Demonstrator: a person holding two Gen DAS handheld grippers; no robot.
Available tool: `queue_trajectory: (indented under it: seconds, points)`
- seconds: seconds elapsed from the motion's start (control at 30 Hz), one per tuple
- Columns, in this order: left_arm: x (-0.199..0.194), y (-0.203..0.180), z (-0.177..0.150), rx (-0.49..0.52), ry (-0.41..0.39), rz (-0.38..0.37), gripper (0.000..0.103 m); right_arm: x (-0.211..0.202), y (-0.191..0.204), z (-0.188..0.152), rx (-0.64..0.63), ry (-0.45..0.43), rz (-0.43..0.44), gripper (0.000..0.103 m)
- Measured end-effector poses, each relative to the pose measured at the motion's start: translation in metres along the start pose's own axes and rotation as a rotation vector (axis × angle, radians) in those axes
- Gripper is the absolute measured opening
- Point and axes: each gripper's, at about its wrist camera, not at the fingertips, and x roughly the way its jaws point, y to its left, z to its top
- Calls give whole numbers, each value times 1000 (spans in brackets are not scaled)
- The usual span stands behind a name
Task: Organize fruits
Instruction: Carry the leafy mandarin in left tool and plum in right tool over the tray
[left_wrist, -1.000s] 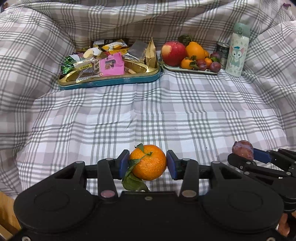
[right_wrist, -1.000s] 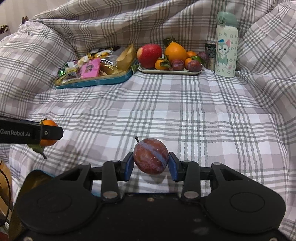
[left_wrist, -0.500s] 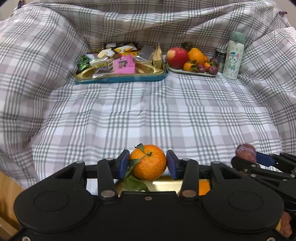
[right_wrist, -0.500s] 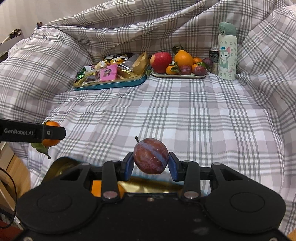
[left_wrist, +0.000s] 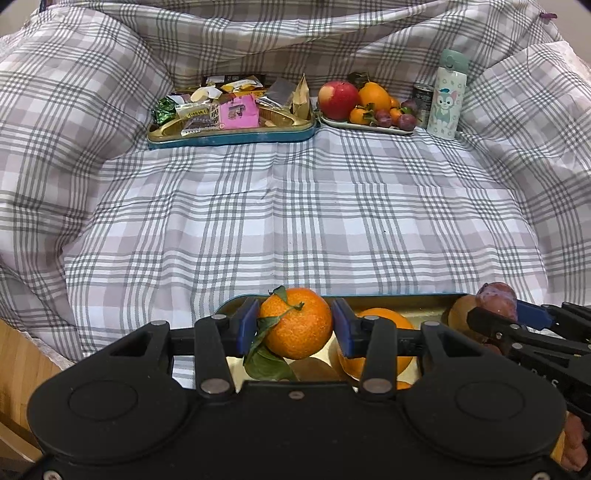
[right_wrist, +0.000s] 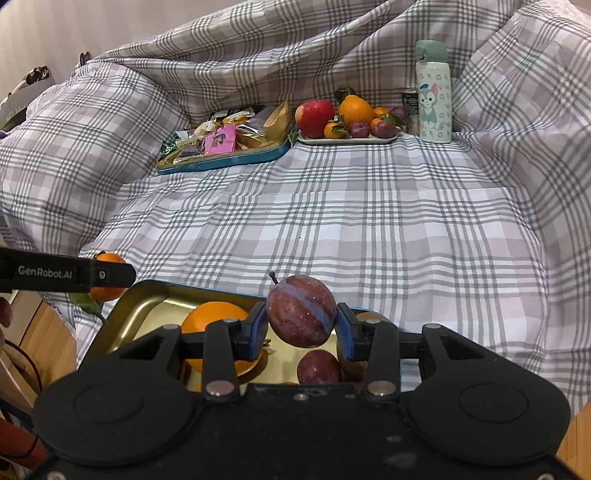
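Jaws hiding gold tray's (right_wrist: 122, 306) near half

Left gripper (left_wrist: 295, 326): matte black body, two round raised discs on housing, silver pivot screws on linkage bars, blue pads (left_wrist: 246, 328) lining inner finger faces. Right gripper (right_wrist: 301, 325): same build, black shell, silver rivets, blue pads (right_wrist: 256, 334), dust specks on housing. White "GenRobot.AI" lettering on left gripper's black finger, seen from right wrist.

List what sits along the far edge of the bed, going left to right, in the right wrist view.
Snack tin → red apple → big orange → dark can → cat-print bottle.
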Motion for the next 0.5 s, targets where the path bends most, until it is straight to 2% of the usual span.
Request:
queue_trajectory:
  seconds: [0.3,0.5]
  points:
    - [4,8,-10,-9,51,23,51,-9,11,-3,-21,11,41,42]
    - [12,17,-13,-20,66,64,51,-3,30,-2,-68,38,77,42]
